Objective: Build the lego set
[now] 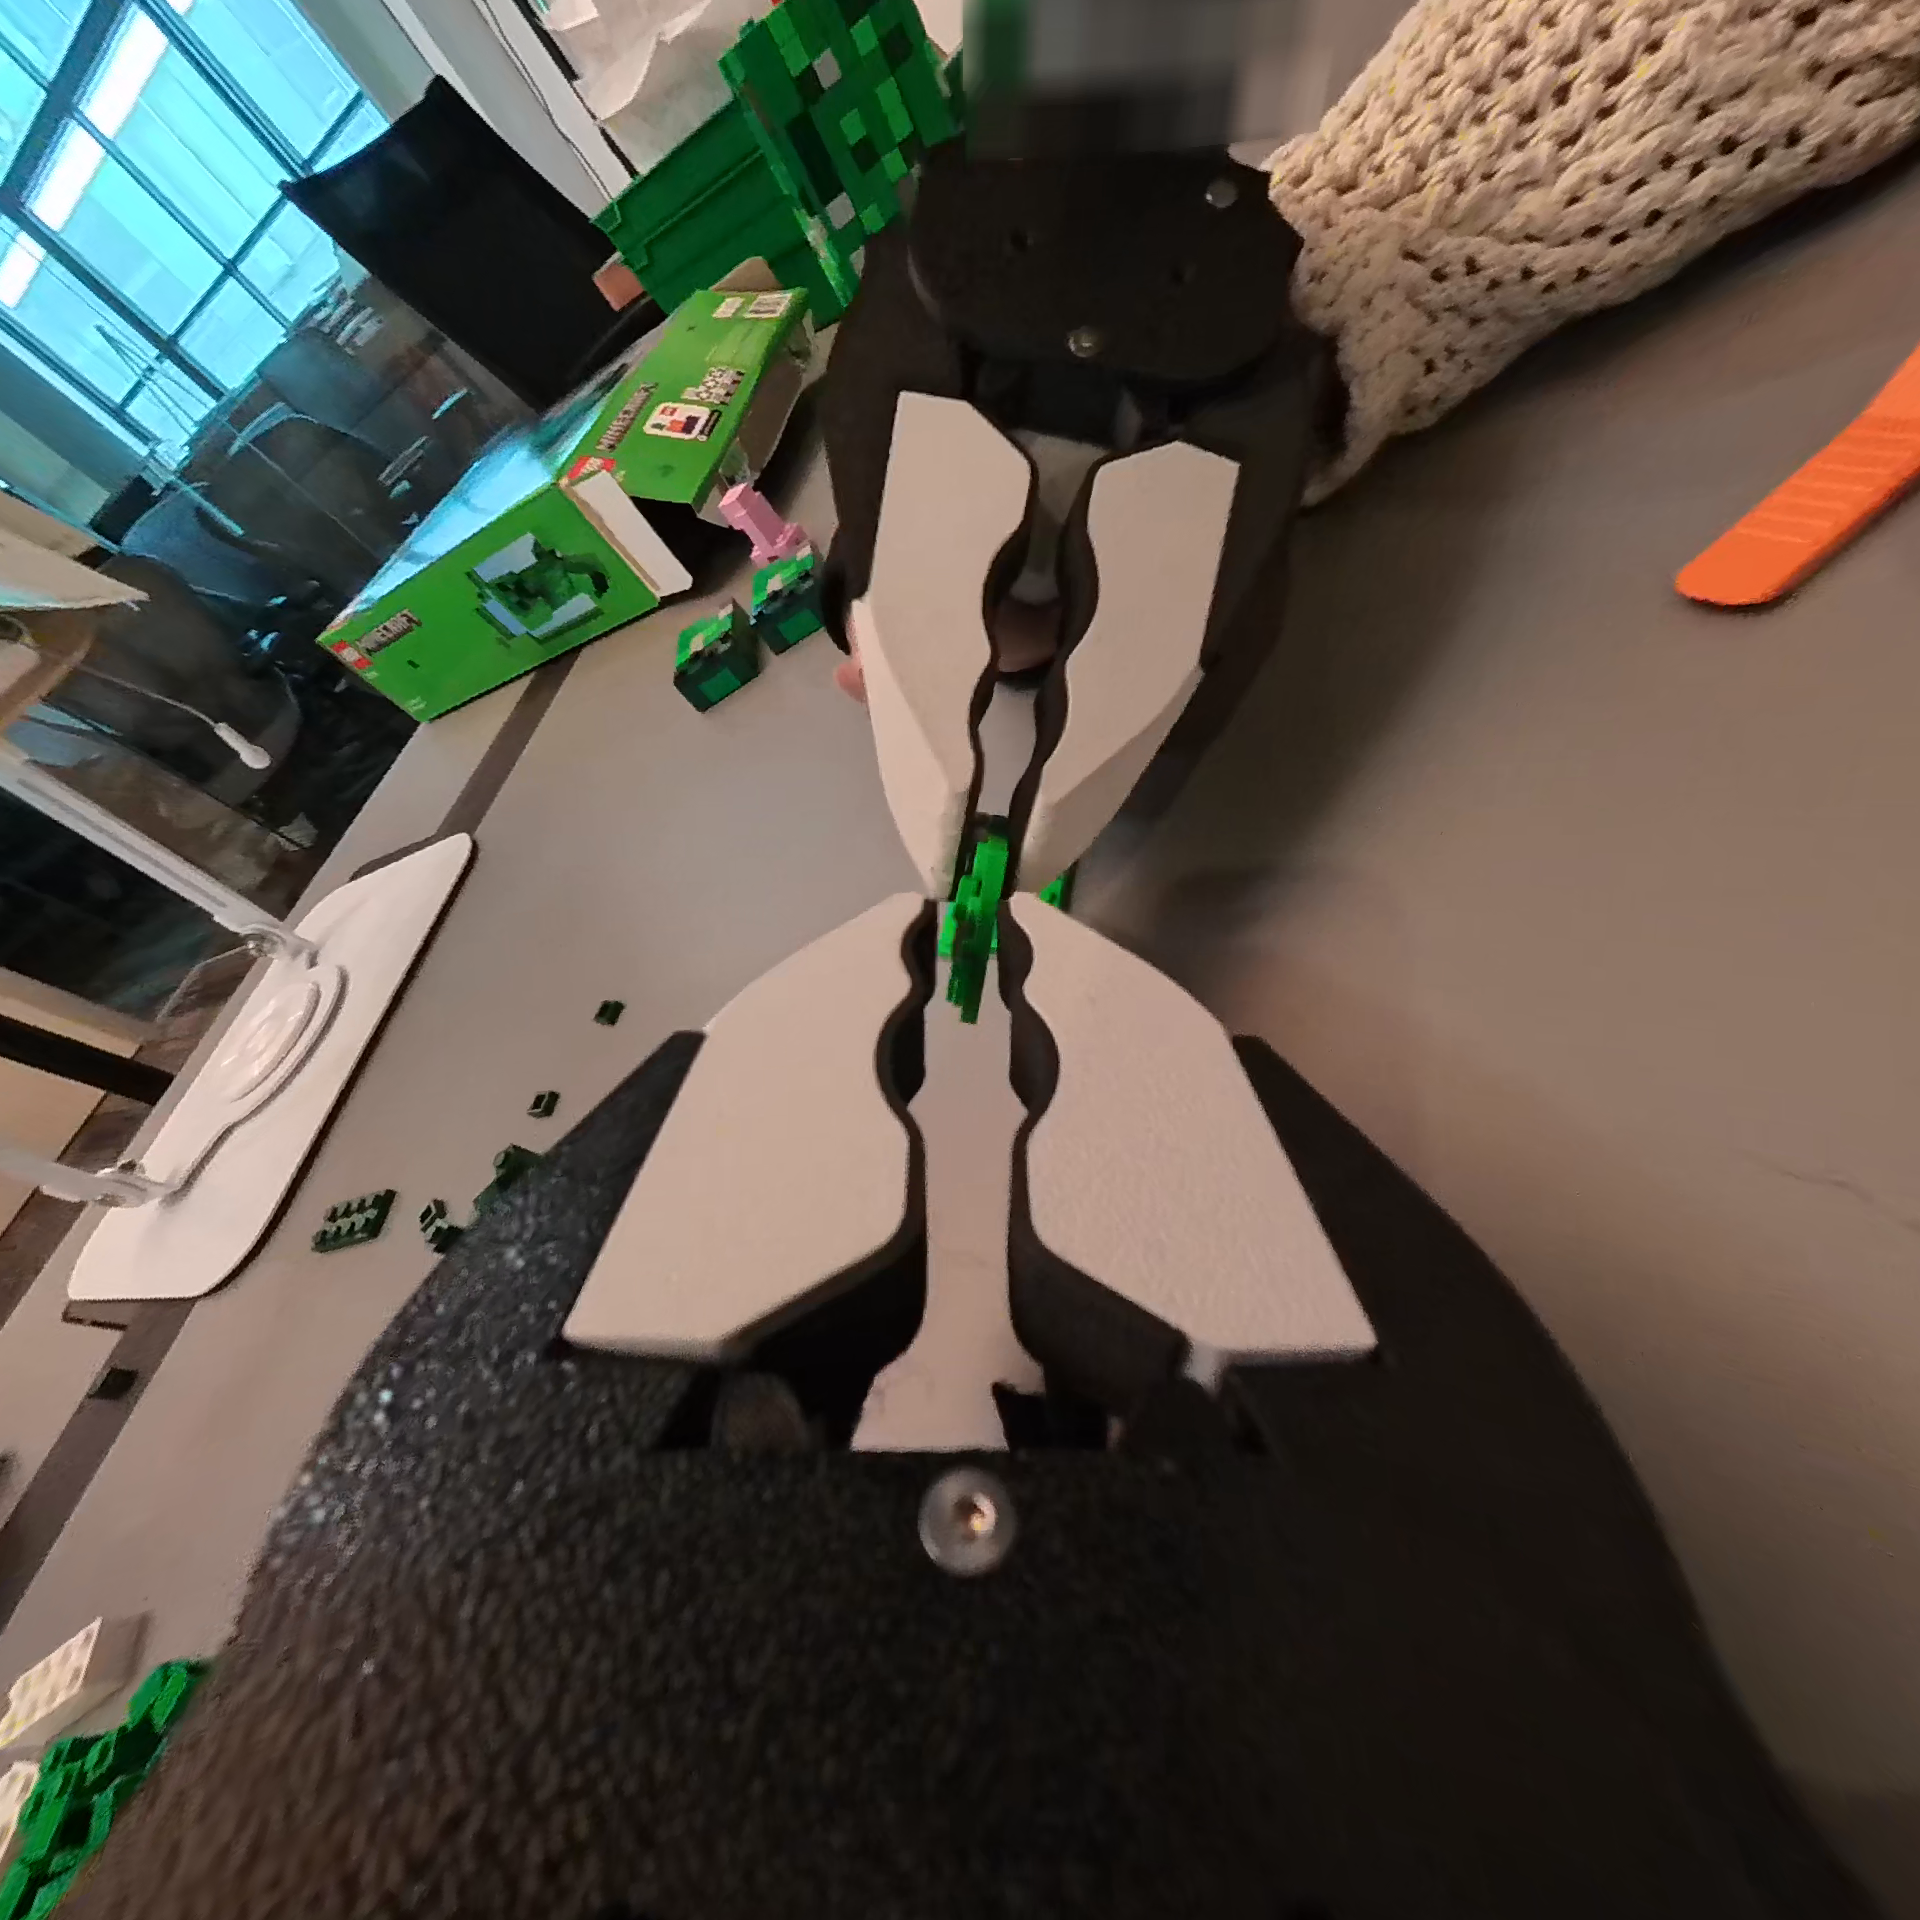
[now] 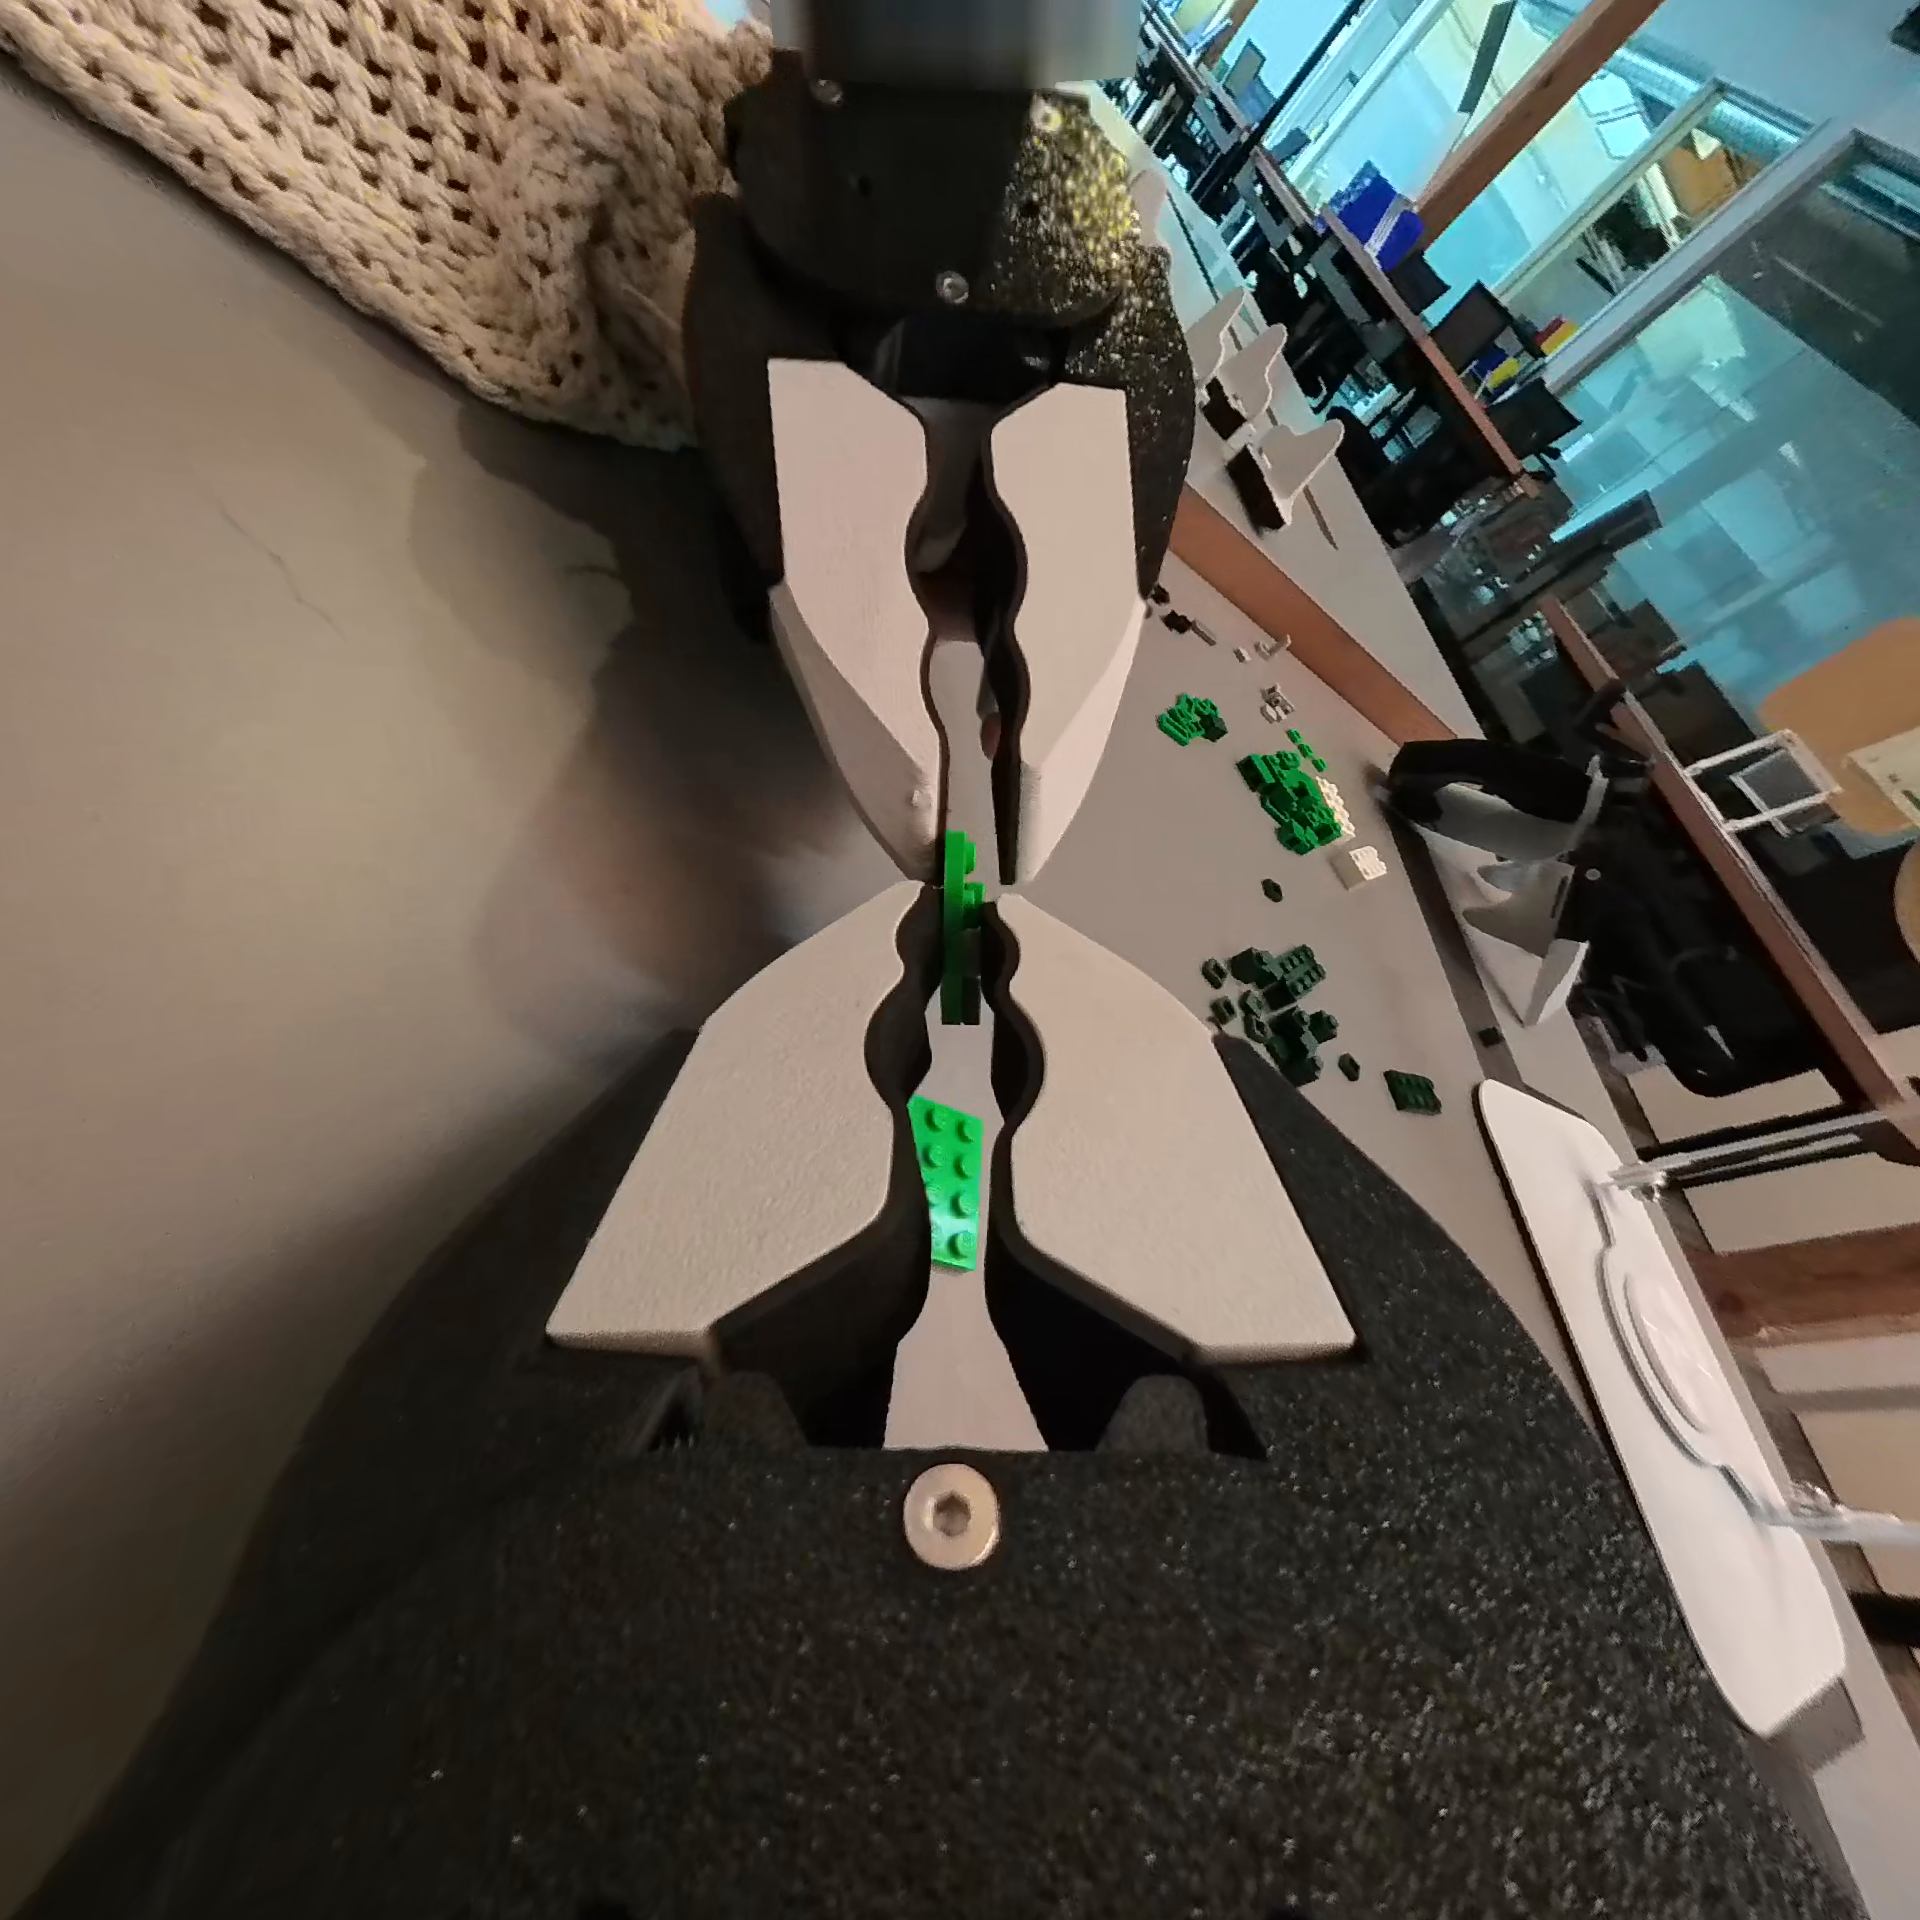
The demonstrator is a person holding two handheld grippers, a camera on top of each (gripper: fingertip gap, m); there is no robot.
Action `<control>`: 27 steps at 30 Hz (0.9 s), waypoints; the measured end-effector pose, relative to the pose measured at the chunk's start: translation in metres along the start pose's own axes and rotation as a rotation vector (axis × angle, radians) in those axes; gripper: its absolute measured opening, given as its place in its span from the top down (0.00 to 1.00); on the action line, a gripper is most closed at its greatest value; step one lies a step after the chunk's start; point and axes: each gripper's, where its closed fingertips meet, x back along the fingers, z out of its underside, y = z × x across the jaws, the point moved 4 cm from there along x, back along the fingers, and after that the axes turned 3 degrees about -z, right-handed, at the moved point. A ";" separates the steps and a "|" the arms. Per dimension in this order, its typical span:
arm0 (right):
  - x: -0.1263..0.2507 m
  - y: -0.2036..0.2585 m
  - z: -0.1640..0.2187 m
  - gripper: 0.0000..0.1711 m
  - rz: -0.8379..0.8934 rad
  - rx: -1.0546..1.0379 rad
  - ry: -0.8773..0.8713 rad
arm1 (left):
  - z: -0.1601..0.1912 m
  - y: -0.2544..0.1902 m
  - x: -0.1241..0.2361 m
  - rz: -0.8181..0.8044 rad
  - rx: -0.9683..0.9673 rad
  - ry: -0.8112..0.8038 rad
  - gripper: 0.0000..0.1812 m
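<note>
Lego plates [image 2: 961, 925] sit edge-on above the table [image 2: 260, 831], tip to tip between our left tool [image 1: 966, 935] and right tool [image 2: 961, 935], both pinching them, likely to press the pieces together.

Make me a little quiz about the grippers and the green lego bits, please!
1. True or false: the left gripper and right gripper meet tip to tip.
2. What lies flat on the table under the right gripper? A) a green plate B) an orange tool C) a pink pig
3. Fill in: the lego box lies on its ____.

Key
1. True; both pinch the small green piece between them.
2. A, the green plate. The orange tool and pink pig lie elsewhere.
3. Side.
</note>
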 end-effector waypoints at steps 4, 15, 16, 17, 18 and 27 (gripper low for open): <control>0.001 0.003 -0.001 0.96 -0.032 0.010 -0.013 | -0.001 -0.005 0.000 0.041 -0.006 -0.003 0.95; 0.002 0.011 0.000 0.96 -0.101 0.049 0.008 | 0.000 -0.013 0.000 0.134 0.029 0.045 0.96; 0.002 0.012 0.000 0.96 -0.104 0.050 0.015 | 0.001 -0.014 -0.001 0.138 0.034 0.054 0.96; 0.002 0.012 0.000 0.96 -0.108 0.054 0.018 | 0.001 -0.014 -0.001 0.144 0.038 0.059 0.96; 0.002 0.013 0.000 0.97 -0.113 0.056 0.022 | 0.001 -0.015 -0.001 0.150 0.040 0.063 0.97; 0.004 0.008 0.002 0.97 -0.081 0.033 0.038 | 0.001 -0.009 -0.003 0.097 0.084 0.076 0.97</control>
